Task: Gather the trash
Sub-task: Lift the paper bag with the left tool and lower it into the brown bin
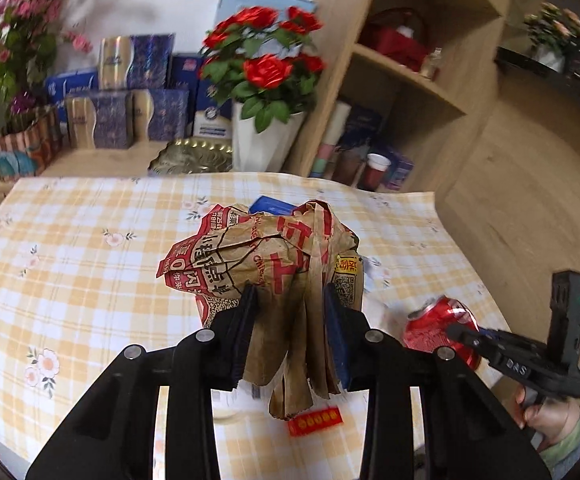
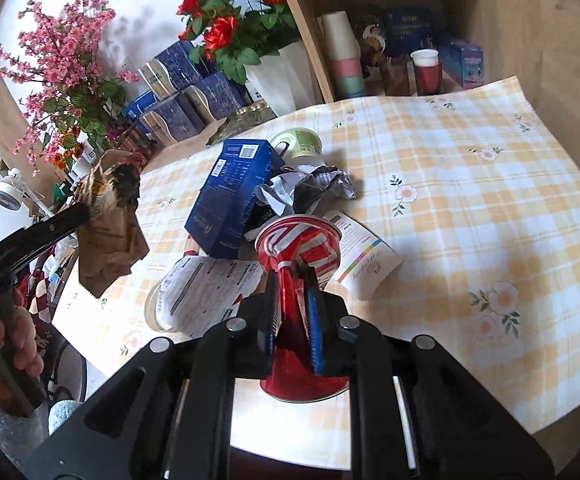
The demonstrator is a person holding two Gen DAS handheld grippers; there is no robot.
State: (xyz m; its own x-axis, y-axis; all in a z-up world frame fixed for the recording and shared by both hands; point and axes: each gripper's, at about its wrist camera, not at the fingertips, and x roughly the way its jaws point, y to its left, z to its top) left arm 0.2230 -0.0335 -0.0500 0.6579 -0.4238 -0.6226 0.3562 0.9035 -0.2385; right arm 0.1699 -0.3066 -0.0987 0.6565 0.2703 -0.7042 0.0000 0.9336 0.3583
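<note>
Jaws of the left gripper (image 1: 290, 300) pinch a crumpled brown paper bag (image 1: 273, 256); the right gripper (image 2: 293, 280) pinches a crushed red can (image 2: 302, 248) above the checked surface (image 2: 470, 208).

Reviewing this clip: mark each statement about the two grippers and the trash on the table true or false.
1. The left gripper grips a crumpled brown paper bag. True.
2. The right gripper is empty. False: it pinches a crushed red can.
3. A blue box lies on the checked tablecloth. True.
4. The roses in the white pot are yellow. False: red.
</note>
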